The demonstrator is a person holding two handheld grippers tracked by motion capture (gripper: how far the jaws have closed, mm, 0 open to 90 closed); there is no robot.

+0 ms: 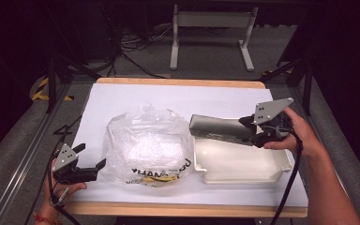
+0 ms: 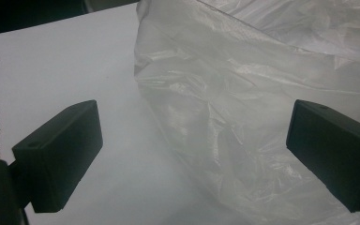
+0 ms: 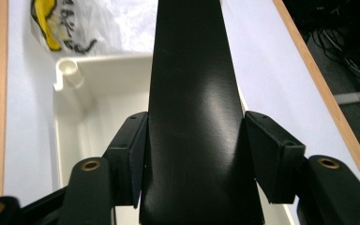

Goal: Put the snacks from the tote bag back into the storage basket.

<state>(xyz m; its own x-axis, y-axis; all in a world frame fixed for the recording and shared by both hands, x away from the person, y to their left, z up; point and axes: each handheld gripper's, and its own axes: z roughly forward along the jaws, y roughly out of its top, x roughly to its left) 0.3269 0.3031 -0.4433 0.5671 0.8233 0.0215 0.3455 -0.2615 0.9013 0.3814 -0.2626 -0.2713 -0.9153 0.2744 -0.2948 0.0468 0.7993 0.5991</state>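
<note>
Our right claw pinches a long dark flat piece, its jaws pressed against both side edges of it, as the right gripper view shows. That piece runs straight out ahead of the claw and hangs tilted over the far edge of a white tray, which sits below and in front of the jaws. Whether the piece's far end touches the tray we cannot tell. We judge it is being carried either into or out of the tray, so this step looks only half done: the piece is lifted and not yet set down anywhere.

Our left claw is spread wide and holds nothing. Just ahead of it, slightly to its right side, lies a crumpled clear plastic bag with yellow and black print, resting on the white surface. In the left gripper view the bag sits near the far jaw without being gripped. The bag work, we think, remains to be done.
</note>
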